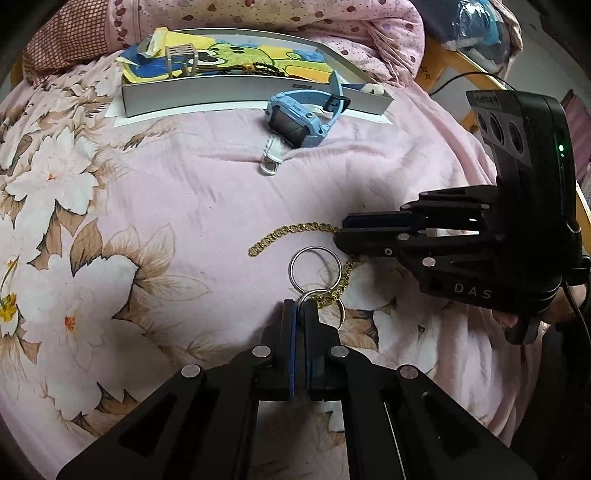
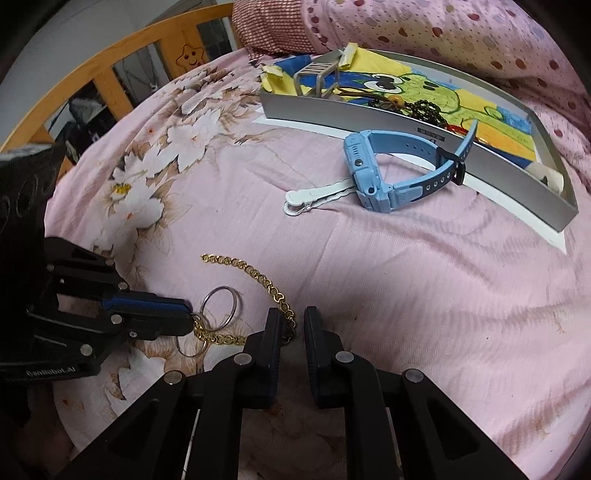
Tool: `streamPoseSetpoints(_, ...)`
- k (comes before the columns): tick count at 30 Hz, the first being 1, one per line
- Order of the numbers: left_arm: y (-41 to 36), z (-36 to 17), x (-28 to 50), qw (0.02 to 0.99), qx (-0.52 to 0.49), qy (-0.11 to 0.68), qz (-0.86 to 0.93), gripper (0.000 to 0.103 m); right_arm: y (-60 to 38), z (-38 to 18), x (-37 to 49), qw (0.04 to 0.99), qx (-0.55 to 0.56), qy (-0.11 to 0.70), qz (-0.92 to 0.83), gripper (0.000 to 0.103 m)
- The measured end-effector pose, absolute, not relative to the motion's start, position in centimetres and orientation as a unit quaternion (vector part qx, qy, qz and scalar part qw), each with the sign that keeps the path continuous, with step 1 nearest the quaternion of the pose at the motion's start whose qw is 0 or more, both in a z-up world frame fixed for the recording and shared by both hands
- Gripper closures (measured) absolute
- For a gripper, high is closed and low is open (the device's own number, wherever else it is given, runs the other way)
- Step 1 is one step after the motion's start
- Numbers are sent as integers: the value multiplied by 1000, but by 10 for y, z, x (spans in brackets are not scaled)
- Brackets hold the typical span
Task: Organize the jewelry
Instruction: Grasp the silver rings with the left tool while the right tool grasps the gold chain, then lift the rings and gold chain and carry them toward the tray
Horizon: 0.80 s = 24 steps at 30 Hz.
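A gold chain (image 1: 291, 230) (image 2: 255, 275) lies curved on the pink floral bedspread, tangled with silver key rings (image 1: 314, 269) (image 2: 221, 304). My left gripper (image 1: 300, 308) (image 2: 188, 319) is shut on one silver ring where the chain crosses it. My right gripper (image 2: 291, 321) (image 1: 338, 230) is open a little, its fingers straddling the chain. A blue smartwatch (image 1: 301, 114) (image 2: 399, 170) lies by a grey tray (image 1: 236, 94) (image 2: 369, 118) that holds a dark bead necklace (image 2: 424, 109) and a metal clip (image 2: 317, 79).
A white plastic clip (image 1: 271, 155) (image 2: 317, 195) lies beside the watch. A pink dotted quilt (image 2: 461, 33) is bunched behind the tray. A wooden bed rail (image 2: 110, 74) runs along the far left edge.
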<state>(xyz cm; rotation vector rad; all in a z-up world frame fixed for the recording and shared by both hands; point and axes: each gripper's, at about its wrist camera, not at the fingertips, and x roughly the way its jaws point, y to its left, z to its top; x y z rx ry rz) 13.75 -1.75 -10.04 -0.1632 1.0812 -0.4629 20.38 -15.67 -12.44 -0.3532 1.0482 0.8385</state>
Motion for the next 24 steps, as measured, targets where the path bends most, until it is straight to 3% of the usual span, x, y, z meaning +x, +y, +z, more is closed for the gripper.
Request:
streamPoseSetpoints(5, -16, -101, 137, 826, -82, 511, -225, 100, -157, -124, 195, 769, -203, 473, 378, 97)
streamPoseSetpoints(18, -28, -102, 144, 808, -62, 528, -254, 99, -179, -119, 183, 777, -195, 487, 347, 97)
streamPoseSetpoints(24, -41, -100, 148, 801, -22, 534, -272, 91, -189, -118, 181, 781, -224, 480, 330, 97)
